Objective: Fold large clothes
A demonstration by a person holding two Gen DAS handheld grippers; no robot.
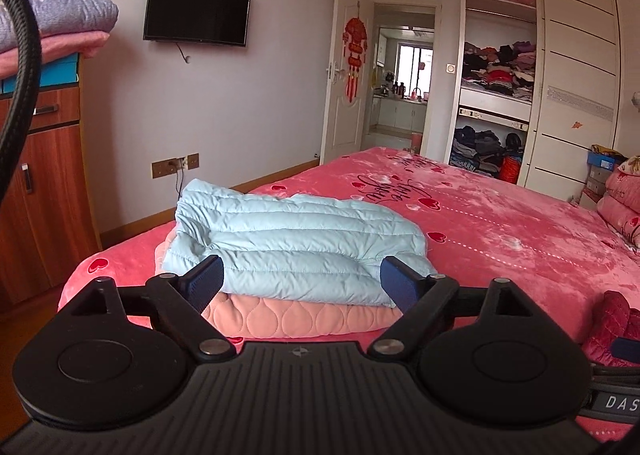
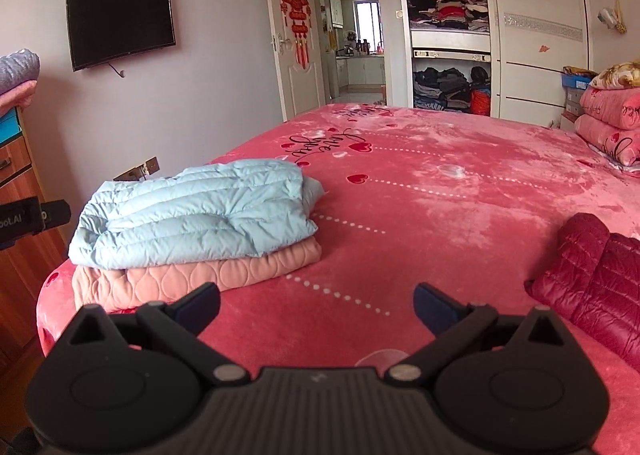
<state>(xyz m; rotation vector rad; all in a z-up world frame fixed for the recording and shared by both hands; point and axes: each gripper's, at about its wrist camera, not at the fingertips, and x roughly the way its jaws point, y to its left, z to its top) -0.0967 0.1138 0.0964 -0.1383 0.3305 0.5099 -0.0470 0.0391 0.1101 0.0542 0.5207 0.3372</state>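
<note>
Blue jacket (image 1: 296,239) folded, stacked on pink jacket (image 1: 304,317). Red jacket (image 2: 592,279), right of stack on bed (image 2: 460,191), unfolded. Left claw (image 1: 302,281), right claw (image 2: 316,307) wide, empty.

A bed (image 2: 460,191) covered by a pink plush blanket (image 1: 500,223) with red hearts carries a folded peach quilted garment (image 2: 192,275) near its corner, a dark red puffer jacket (image 2: 592,279) well apart from it, and stacked pink pillows (image 2: 612,123) at the far side.
</note>
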